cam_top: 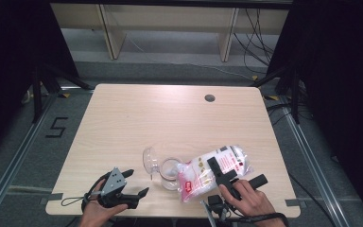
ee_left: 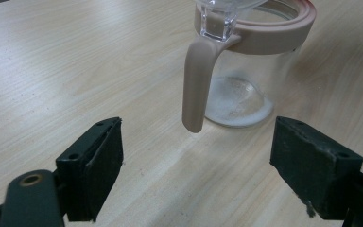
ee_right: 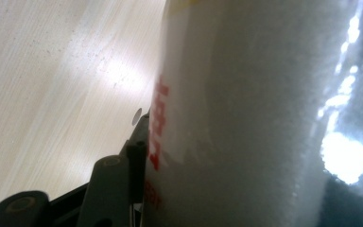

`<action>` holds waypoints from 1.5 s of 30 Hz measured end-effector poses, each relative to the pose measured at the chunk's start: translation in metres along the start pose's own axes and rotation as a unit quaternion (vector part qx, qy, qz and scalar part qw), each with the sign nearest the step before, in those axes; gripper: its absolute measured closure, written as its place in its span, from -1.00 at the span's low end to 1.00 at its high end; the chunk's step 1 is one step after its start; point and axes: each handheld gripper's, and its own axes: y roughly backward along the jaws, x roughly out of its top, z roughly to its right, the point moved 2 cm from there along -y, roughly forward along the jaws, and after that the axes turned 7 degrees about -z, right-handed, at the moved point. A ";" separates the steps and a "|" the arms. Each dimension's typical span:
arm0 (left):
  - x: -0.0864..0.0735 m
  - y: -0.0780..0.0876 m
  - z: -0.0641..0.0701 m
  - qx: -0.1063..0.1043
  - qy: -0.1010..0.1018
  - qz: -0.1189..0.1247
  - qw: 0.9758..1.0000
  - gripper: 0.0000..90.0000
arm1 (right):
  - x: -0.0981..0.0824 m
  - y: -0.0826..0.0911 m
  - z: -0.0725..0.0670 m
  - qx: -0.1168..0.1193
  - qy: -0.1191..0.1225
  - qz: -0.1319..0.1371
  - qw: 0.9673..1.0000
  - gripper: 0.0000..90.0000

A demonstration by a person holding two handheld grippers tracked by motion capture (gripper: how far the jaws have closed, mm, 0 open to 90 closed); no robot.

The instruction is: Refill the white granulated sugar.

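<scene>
Clear glass with a pink rim and handle, the jar [cam_top: 169,171] stands near the counter's [cam_top: 137,118] near edge, its lid [cam_top: 150,158] tipped open beside it and a white residue at its bottom. The left tongs [cam_top: 137,182], near the near-left corner, stand apart with nothing between them, pointing at the jar. The right tongs [cam_top: 224,171] are clamped on the white refill pouch [cam_top: 215,170], which tilts with its lower end just at the jar's mouth.
</scene>
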 end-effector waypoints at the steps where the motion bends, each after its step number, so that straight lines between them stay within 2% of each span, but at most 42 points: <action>1: 0.000 0.000 0.000 0.001 0.000 0.001 1.000 -0.61 | 0.000 0.000 0.001 0.000 0.004 0.001 1.000 0.16; 5: 0.000 0.000 0.000 0.004 0.000 -0.001 1.000 -0.61 | 0.001 0.003 0.001 0.000 -0.006 -0.002 1.000 0.16; 6: -0.001 0.000 0.002 0.001 0.013 0.000 1.000 -0.61 | 0.002 0.003 0.003 -0.004 0.003 0.003 1.000 0.16; 7: -0.001 0.000 0.002 -0.001 0.014 -0.001 1.000 -0.61 | 0.002 0.003 0.002 -0.003 0.000 0.004 1.000 0.16; 8: 0.000 0.000 0.000 0.001 -0.001 0.001 1.000 -0.61 | 0.003 0.004 0.003 -0.002 0.001 0.004 1.000 0.16; 13: 0.000 0.000 0.001 0.004 0.007 -0.001 1.000 -0.61 | 0.005 0.005 0.004 -0.004 0.006 0.007 1.000 0.17; 14: 0.000 -0.001 0.001 0.000 0.006 0.001 1.000 -0.61 | 0.006 0.002 0.005 -0.010 0.019 0.020 1.000 0.17; 16: 0.000 -0.001 0.001 0.004 -0.001 -0.002 1.000 -0.61 | 0.008 0.002 0.005 -0.006 0.004 0.013 1.000 0.17; 17: 0.000 -0.001 0.001 0.000 0.000 0.002 1.000 -0.61 | 0.009 0.001 0.006 -0.006 0.008 0.014 1.000 0.17; 18: -0.001 -0.001 0.002 0.002 0.012 -0.001 1.000 -0.61 | 0.009 -0.001 0.008 -0.010 0.024 0.022 0.999 0.17; 19: -0.001 -0.001 0.002 0.002 0.012 -0.001 1.000 -0.61 | 0.009 -0.001 0.008 -0.010 0.024 0.022 0.999 0.17; 21: 0.000 0.000 0.001 0.006 0.006 -0.002 1.000 -0.61 | 0.008 -0.002 0.007 -0.008 0.017 0.022 1.000 0.18; 22: -0.001 -0.001 0.001 0.003 0.010 0.000 1.000 -0.61 | 0.008 -0.002 0.005 -0.003 -0.002 0.015 1.000 0.18; 24: -0.001 -0.001 0.002 0.000 0.012 0.001 1.000 -0.61 | 0.005 -0.002 0.005 -0.005 0.004 0.015 1.000 0.18; 25: 0.000 -0.001 0.000 0.002 -0.002 0.001 1.000 -0.61 | 0.004 -0.002 0.005 -0.003 0.001 0.009 1.000 0.18; 26: 0.000 -0.001 0.001 0.002 0.009 0.000 1.000 -0.61 | 0.003 -0.002 0.004 -0.003 -0.001 0.008 1.000 0.18; 29: 0.000 0.000 0.001 0.005 0.008 -0.002 1.000 -0.61 | -0.001 -0.001 0.004 -0.001 0.003 0.002 1.000 0.19; 30: 0.000 0.000 0.001 0.005 0.008 -0.002 1.000 -0.61 | -0.001 -0.001 0.002 -0.001 -0.003 0.003 1.000 0.19; 32: 0.000 0.000 0.001 0.006 0.005 -0.002 1.000 -0.61 | -0.002 0.000 0.003 -0.001 0.003 0.003 1.000 0.19; 33: 0.000 0.000 0.001 0.001 0.010 0.001 1.000 -0.61 | -0.002 0.001 0.003 -0.001 0.006 0.004 1.000 0.19; 34: 0.000 0.000 0.000 0.001 -0.001 0.001 1.000 -0.61 | -0.002 0.001 0.002 0.000 0.003 0.002 1.000 0.19; 38: 0.000 0.000 0.000 0.003 -0.001 0.001 1.000 -0.61 | -0.002 0.005 0.001 -0.001 -0.002 0.002 1.000 0.19; 41: 0.000 0.000 0.000 0.005 -0.001 -0.002 1.000 -0.61 | -0.001 0.005 0.004 -0.003 0.014 0.008 1.000 0.19; 42: 0.000 0.000 0.001 0.005 0.011 0.001 1.000 -0.61 | -0.001 0.006 0.001 0.004 -0.007 0.002 1.000 0.19; 43: 0.000 0.000 0.000 0.005 0.003 -0.001 1.000 -0.61 | 0.000 0.006 0.003 -0.001 0.000 0.005 1.000 0.19; 45: 0.000 0.000 -0.001 0.004 0.001 0.002 1.000 -0.61 | 0.001 0.005 0.004 0.001 0.003 0.004 1.000 0.19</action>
